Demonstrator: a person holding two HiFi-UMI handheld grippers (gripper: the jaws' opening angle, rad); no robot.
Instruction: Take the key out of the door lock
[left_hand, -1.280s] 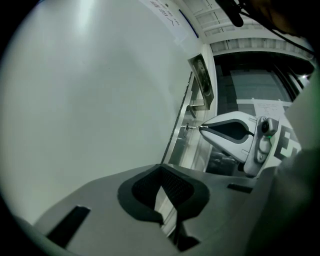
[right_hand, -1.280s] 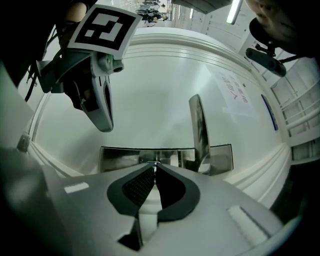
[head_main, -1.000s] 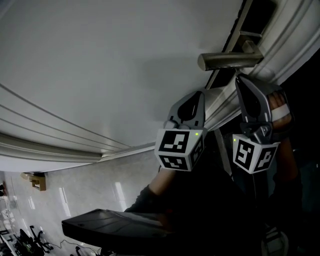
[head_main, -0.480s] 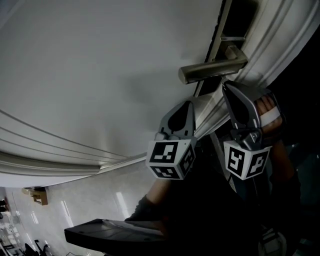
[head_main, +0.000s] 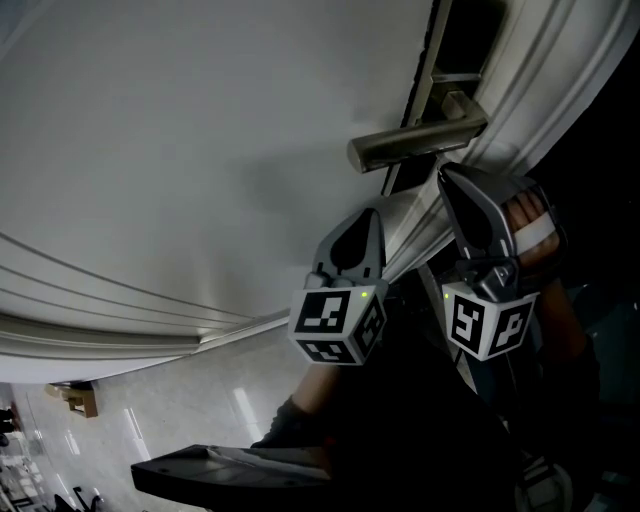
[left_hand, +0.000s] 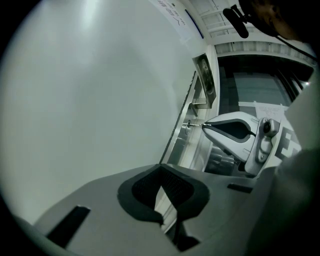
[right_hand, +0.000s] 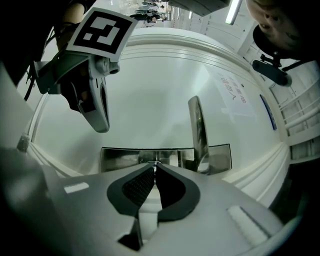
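Key: seated in the lock, only a stub showing, not yet out. Nearest you, left tongs clenched on nothing, parked beside the door face, presumably to keep them clear of the work. Farther in, right tongs pinched shut on the key stub and pointed square at the lock plate, which suits a straight pull. Lever handle juts out just beyond; mind it when you withdraw.

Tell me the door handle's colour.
Brushed silver metal; the door handle shows best in the head view.
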